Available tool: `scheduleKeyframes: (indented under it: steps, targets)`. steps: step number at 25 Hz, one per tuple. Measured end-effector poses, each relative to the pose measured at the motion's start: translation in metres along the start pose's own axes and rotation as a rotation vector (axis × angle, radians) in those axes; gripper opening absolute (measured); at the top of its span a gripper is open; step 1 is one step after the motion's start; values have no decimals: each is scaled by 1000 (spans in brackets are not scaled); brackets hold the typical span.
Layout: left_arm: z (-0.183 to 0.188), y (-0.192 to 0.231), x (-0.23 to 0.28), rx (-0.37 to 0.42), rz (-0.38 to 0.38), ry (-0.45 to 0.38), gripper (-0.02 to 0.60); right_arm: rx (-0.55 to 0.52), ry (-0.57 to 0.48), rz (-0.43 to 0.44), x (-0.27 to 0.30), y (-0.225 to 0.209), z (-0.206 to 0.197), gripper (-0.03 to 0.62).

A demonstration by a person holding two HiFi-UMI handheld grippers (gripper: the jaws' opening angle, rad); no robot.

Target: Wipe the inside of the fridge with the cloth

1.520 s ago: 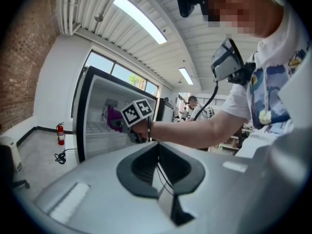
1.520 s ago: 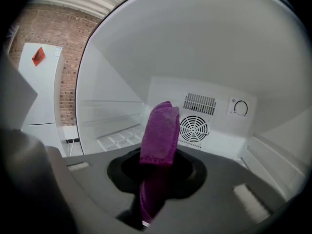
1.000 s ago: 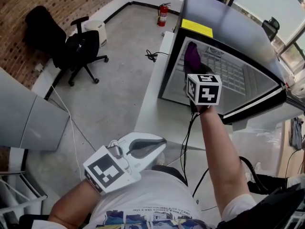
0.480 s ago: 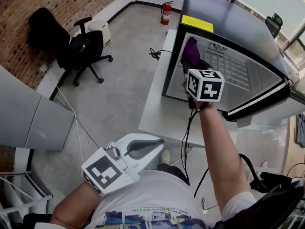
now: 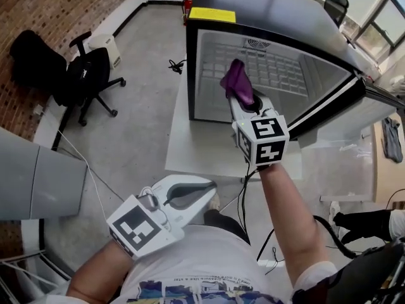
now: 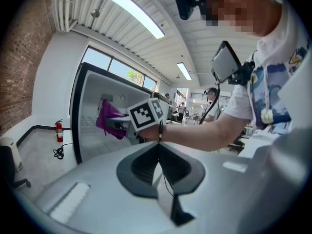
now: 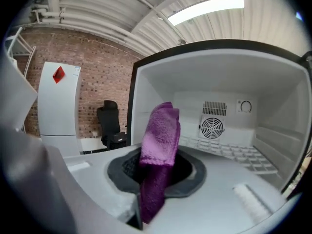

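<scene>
A small black fridge (image 5: 278, 18) with a white inside (image 7: 273, 96) stands open on a white table (image 5: 196, 151). My right gripper (image 5: 239, 94) is shut on a purple cloth (image 5: 236, 81), held just outside the fridge mouth near its left wall; the cloth (image 7: 160, 145) sticks up between the jaws. A fan grille (image 7: 212, 126) and wire shelf (image 7: 234, 152) show at the fridge's back. My left gripper (image 5: 202, 192) hangs low by the person's body, shut and empty. In the left gripper view the purple cloth (image 6: 108, 122) and the fridge opening (image 6: 97, 116) appear ahead.
A black office chair (image 5: 69, 75) stands on the grey floor to the left, near a brick wall (image 5: 38, 5). A red fire extinguisher (image 6: 59, 130) sits by the wall. The fridge door (image 5: 373, 97) hangs open at the right. Cables (image 5: 250, 201) trail below the table.
The right gripper has drawn back out of the fridge with the cloth, from the left inner wall to the front opening. The head view has shifted. The left gripper has hardly moved.
</scene>
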State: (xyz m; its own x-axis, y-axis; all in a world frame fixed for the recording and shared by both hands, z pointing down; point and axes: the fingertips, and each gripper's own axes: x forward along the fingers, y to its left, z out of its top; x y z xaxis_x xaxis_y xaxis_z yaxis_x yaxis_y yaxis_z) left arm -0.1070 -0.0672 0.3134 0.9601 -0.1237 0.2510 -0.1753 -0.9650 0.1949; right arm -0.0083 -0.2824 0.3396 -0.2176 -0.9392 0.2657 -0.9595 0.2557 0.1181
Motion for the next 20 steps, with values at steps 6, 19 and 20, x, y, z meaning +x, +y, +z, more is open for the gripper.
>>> scheduleKeyframes:
  steps: [6, 19, 20]
  targets:
    - [-2, -20, 27, 13, -114, 17, 5, 15, 150, -65, -38, -22, -85, 69]
    - [5, -8, 45, 46, -91, 53, 5, 112, 234, -352, -9, -152, -163, 68]
    - [7, -4, 46, 45, -76, 52, 5, 118, 238, -369, -4, -160, -166, 69]
